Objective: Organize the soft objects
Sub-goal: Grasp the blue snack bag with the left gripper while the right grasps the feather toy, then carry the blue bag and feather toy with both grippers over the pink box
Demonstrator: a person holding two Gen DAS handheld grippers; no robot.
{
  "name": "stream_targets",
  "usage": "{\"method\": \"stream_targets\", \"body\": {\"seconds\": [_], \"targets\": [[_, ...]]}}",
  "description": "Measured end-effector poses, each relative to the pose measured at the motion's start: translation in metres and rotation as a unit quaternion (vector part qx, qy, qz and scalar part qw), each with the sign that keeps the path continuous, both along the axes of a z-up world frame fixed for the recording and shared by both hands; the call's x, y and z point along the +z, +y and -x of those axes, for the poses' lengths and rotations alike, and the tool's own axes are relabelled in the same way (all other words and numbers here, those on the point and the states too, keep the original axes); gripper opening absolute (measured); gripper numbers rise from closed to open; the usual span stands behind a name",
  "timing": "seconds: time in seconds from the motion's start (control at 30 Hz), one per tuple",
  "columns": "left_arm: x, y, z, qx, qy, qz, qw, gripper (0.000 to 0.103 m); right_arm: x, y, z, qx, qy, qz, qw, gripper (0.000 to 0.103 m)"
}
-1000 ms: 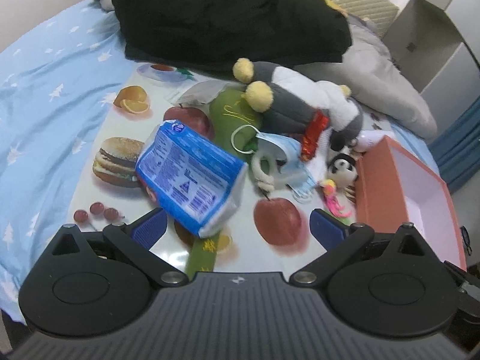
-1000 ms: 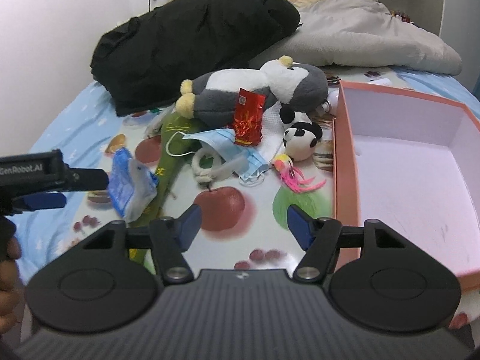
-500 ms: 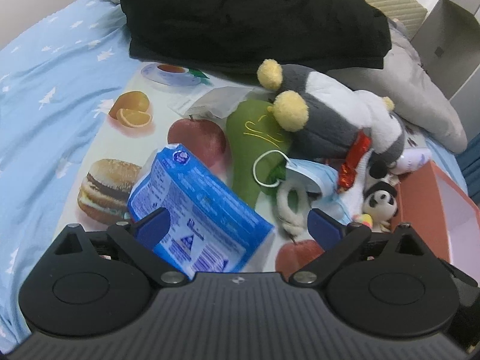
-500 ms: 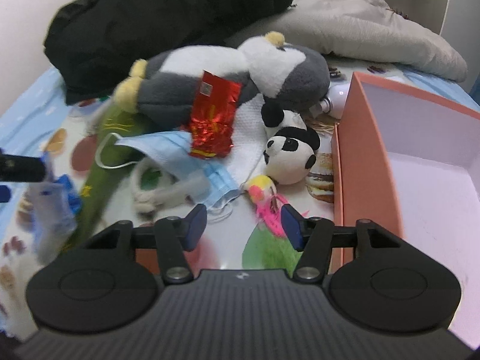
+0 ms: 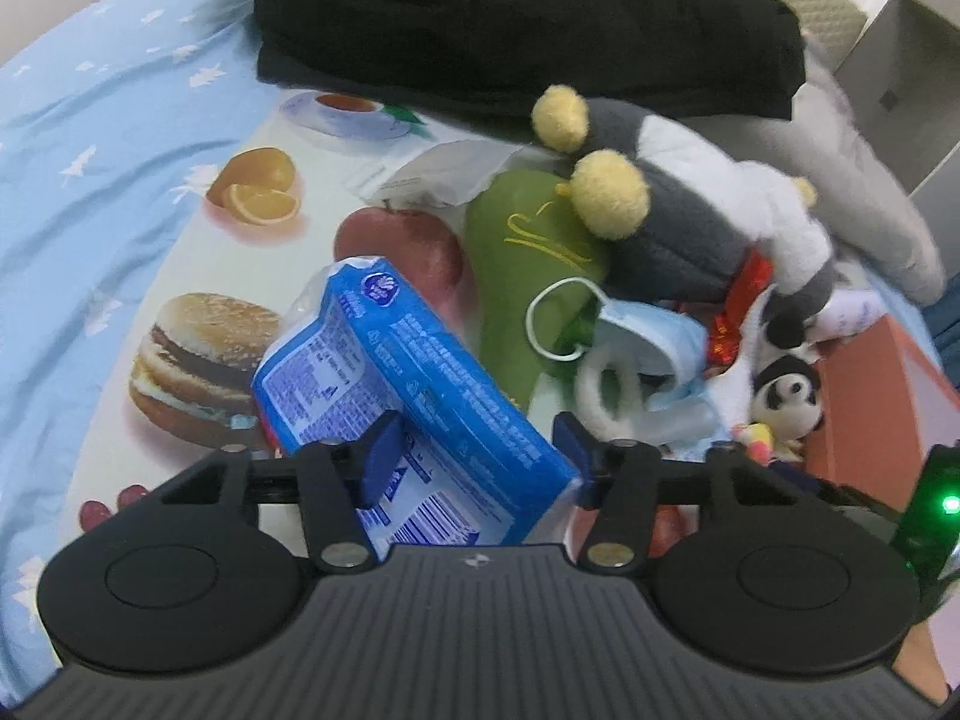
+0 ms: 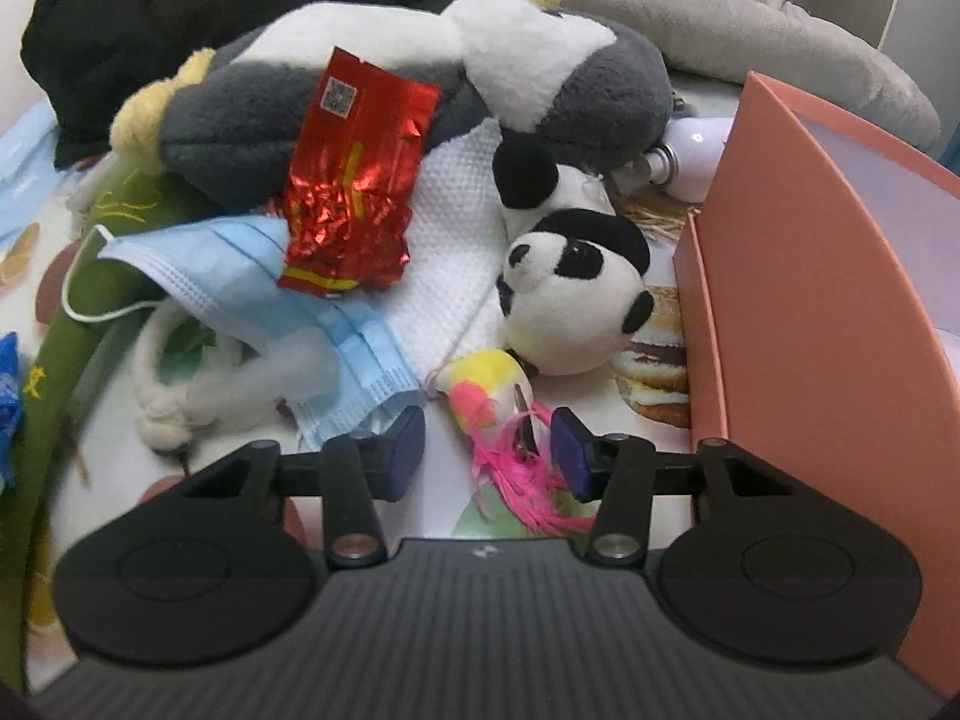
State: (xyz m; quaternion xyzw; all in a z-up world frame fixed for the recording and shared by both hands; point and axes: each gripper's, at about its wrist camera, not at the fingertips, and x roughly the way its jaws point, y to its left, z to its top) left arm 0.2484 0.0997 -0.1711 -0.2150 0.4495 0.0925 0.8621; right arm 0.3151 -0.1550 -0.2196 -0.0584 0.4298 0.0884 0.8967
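A blue tissue pack (image 5: 420, 384) lies tilted on the food-print mat (image 5: 180, 252). My left gripper (image 5: 477, 459) has its jaws closing on the pack's near end, and both pads touch it. Between the closing jaws of my right gripper (image 6: 487, 456) sits a small pink-and-yellow feathered toy (image 6: 492, 408), with a gap at each pad. Just beyond it are a panda plush (image 6: 570, 294), a blue face mask (image 6: 252, 276), a red foil packet (image 6: 354, 180) and a grey-and-white penguin plush (image 6: 384, 96). The penguin plush (image 5: 678, 228) also lies behind the pack.
An open pink box (image 6: 810, 300) stands close on the right. A green pouch (image 5: 528, 246), a white cloth (image 6: 456, 228) and a white fluffy ring (image 6: 210, 384) lie in the pile. A black jacket (image 5: 510, 18) and a grey quilt (image 6: 750, 30) lie behind.
Both grippers came down and closer to the pile. The left jaws narrowed from wide open onto the blue pack. The right jaws narrowed around the pink toy.
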Motion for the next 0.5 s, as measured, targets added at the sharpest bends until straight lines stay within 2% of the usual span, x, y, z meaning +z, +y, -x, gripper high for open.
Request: {"method": "stream_targets", "body": {"seconds": [0.03,0.1,0.17,0.23,0.33,0.5], "targets": [[0.001,0.000,0.000,0.000,0.000,-0.001,1.0000,0.051,0.001,0.000,0.000,0.002,0.001,-0.002,1.000,0.036],[0.002,0.000,0.001,0.001,0.000,-0.005,1.0000,0.039,0.002,0.001,0.001,0.004,0.003,-0.001,1.000,0.030],[0.005,0.000,0.004,0.001,-0.004,-0.003,1.0000,0.026,0.006,0.001,0.005,0.005,0.001,-0.004,1.000,0.029],[0.010,-0.002,0.007,-0.002,-0.010,-0.011,0.9999,0.019,0.011,0.001,0.009,0.008,-0.002,-0.005,1.000,0.029],[0.016,-0.004,0.016,-0.004,-0.015,-0.012,0.9998,0.015,0.021,0.000,0.019,0.014,-0.004,-0.012,1.000,0.029],[0.028,-0.010,0.035,-0.007,-0.029,-0.008,0.9995,0.014,0.040,-0.003,0.043,0.015,-0.010,-0.025,1.000,0.029]]}}
